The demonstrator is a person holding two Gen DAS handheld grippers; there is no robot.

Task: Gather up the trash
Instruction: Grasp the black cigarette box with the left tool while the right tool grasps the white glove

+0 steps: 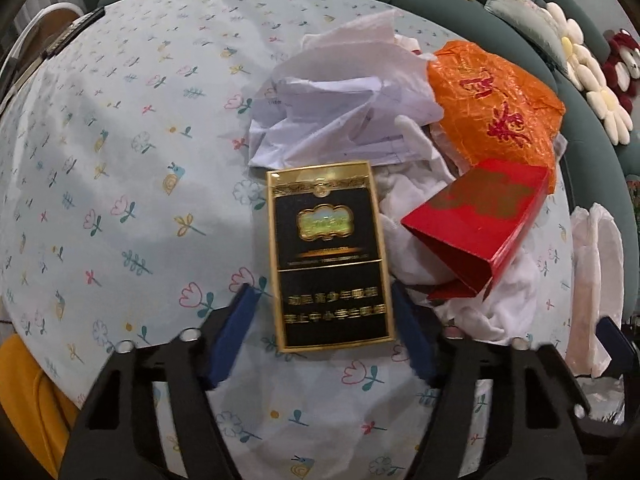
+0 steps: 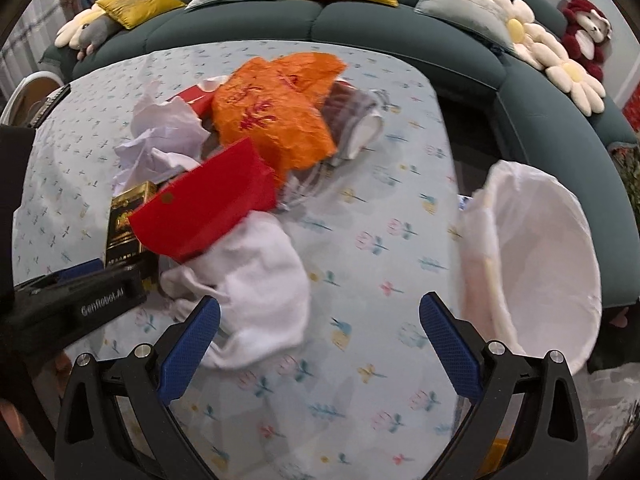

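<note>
A black and gold cigarette box [image 1: 328,256] lies flat on the flowered tablecloth [image 1: 132,184]. My left gripper [image 1: 324,320] straddles its near end; the right pad is at the box's edge and a strip of cloth shows beside the left pad, so it is open. Behind the box lie crumpled white paper [image 1: 340,108], an orange plastic bag [image 1: 492,104], a red carton [image 1: 480,220] and white tissue [image 1: 512,296]. My right gripper [image 2: 320,344] hangs open over bare cloth, its left finger beside the white tissue [image 2: 260,272]. The right wrist view shows the left gripper's body [image 2: 80,300] at the box [image 2: 128,216].
A bin lined with a white bag [image 2: 540,260] stands off the table's right edge. A dark green sofa [image 2: 360,24] with cushions and flower pillows curves behind the table. A remote [image 1: 72,32] lies at the far left edge. Clear plastic wrap [image 2: 352,120] sits behind the orange bag.
</note>
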